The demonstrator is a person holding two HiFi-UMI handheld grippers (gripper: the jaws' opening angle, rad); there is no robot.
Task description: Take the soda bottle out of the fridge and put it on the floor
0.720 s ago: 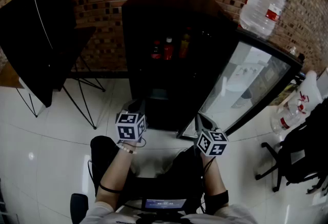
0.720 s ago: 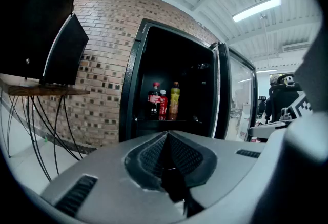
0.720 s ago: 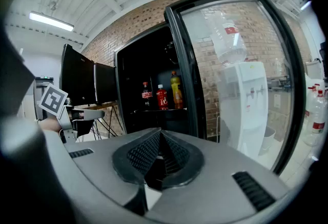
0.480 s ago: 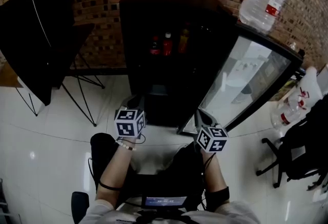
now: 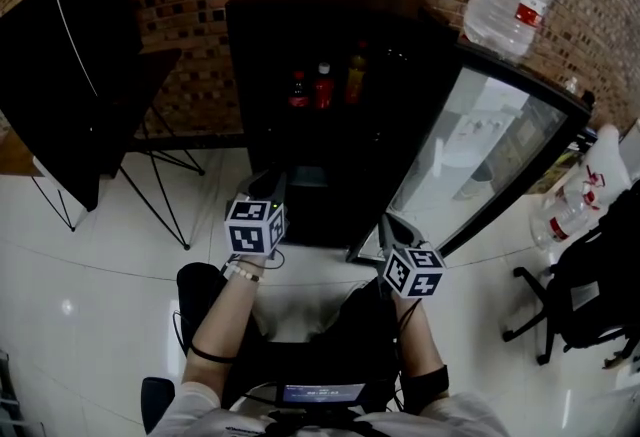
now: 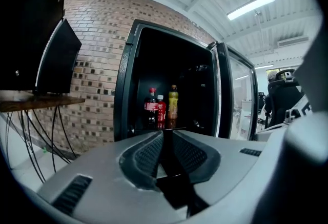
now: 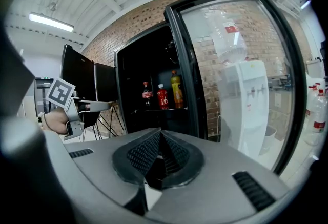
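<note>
Approach: fridge [image 6: 127,79] open, soda bottle [image 6: 150,106] untouched at frame centre, probably the dark cola. My left gripper [image 6: 164,133] and right gripper [image 7: 160,134] closed, empty; next, open one, reach in.

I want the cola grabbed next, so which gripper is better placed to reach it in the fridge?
Likely left. The left gripper faces the open fridge, and the soda bottle, leftmost in its row, stands almost straight ahead of it. The right gripper sits by the edge of the open glass door.
</note>
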